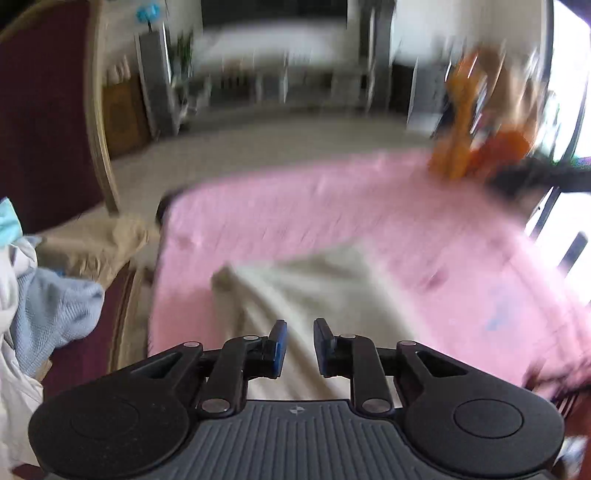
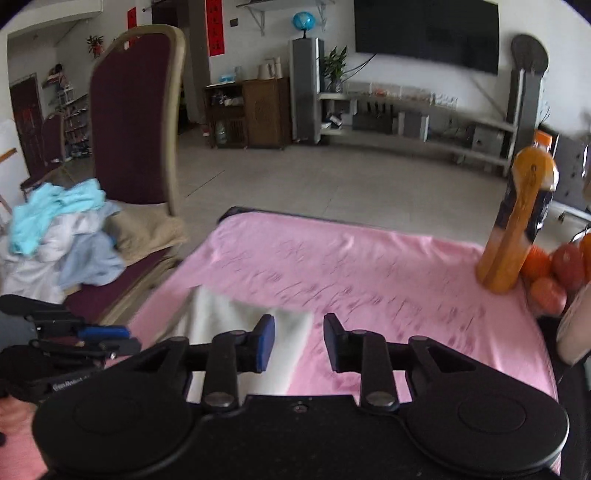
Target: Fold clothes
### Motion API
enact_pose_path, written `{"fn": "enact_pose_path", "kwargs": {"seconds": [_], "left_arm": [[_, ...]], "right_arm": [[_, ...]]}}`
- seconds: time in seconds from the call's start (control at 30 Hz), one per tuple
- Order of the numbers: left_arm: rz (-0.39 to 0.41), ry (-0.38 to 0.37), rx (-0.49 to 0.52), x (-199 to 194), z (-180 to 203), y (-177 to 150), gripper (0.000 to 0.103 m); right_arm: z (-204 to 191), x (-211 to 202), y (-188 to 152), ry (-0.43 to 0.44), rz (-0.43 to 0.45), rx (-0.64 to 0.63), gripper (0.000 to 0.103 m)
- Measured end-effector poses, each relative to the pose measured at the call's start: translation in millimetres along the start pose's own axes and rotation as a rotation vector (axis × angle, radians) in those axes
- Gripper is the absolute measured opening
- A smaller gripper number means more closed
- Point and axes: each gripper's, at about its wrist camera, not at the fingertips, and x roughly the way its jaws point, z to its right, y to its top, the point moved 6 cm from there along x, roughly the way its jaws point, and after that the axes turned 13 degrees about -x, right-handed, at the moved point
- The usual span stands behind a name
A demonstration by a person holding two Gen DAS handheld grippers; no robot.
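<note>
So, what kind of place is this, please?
Probably a living room in a home. A large dark television hangs above a long low shelf unit, and clothes lie heaped on a maroon chair beside the pink-covered table.

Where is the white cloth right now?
The white cloth lies on the pink sheet at the near left part of the table, just ahead of both tools. The chair with the clothes pile stands to its left.

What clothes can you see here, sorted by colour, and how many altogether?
Cream garment on the pink table cover: 1
Turquoise garment on the chair: 1
Light blue garment: 1
White garment: 1
Beige garment: 1
Total: 5
</note>
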Motion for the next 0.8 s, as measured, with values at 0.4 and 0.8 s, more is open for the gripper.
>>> {"fn": "enact_pose_path", "kwargs": {"seconds": [0.4,0.8], "left_arm": [[-0.153,0.009,-0.129,47,-31,-30,0.020],[0.007,0.019,-0.096,27,-38,-22,0.005]], "right_arm": [[-37,159,-57,0.469,-0.191,0.305,0.026],[21,191,-62,0.075,-0.031,0.435,0.010]]}}
